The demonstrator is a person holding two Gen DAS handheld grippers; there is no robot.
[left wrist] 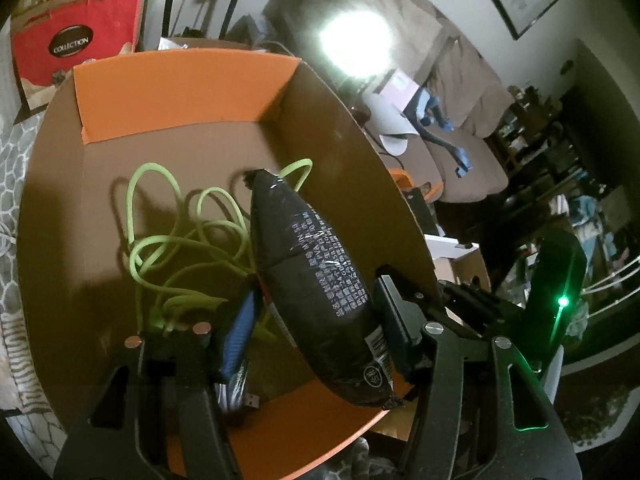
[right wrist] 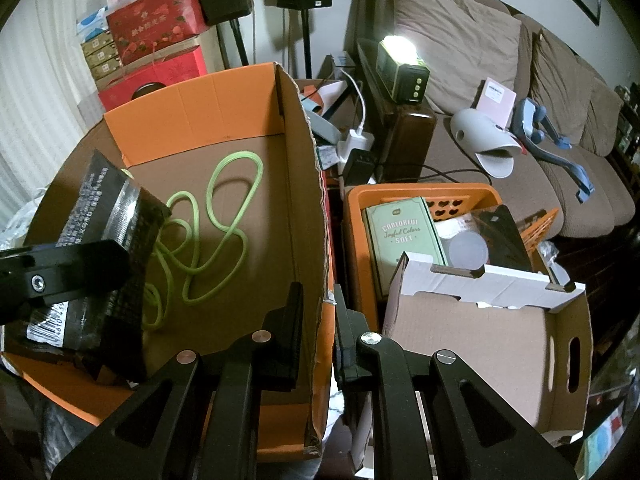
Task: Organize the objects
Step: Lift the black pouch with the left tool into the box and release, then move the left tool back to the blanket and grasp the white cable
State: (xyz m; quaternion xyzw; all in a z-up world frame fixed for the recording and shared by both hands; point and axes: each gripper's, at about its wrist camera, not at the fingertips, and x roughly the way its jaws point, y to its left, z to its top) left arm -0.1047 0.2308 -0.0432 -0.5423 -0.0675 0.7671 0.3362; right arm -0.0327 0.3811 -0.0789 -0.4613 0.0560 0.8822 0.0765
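A black plastic package (left wrist: 316, 280) with white print is held between the fingers of my left gripper (left wrist: 312, 320), over the open orange cardboard box (left wrist: 180, 84). The package also shows at the left of the right wrist view (right wrist: 100, 248). A light green cable (left wrist: 180, 240) lies coiled on the box floor, also seen in the right wrist view (right wrist: 216, 224). My right gripper (right wrist: 318, 320) is shut on the box's right wall (right wrist: 308, 200), one finger inside and one outside.
An orange crate (right wrist: 420, 196) with a green box (right wrist: 404, 236) and a white-edged cardboard box (right wrist: 480, 320) stand to the right. Behind are a brown sofa (right wrist: 520, 80), a bright lamp (right wrist: 400, 64), and red gift boxes (right wrist: 160, 20).
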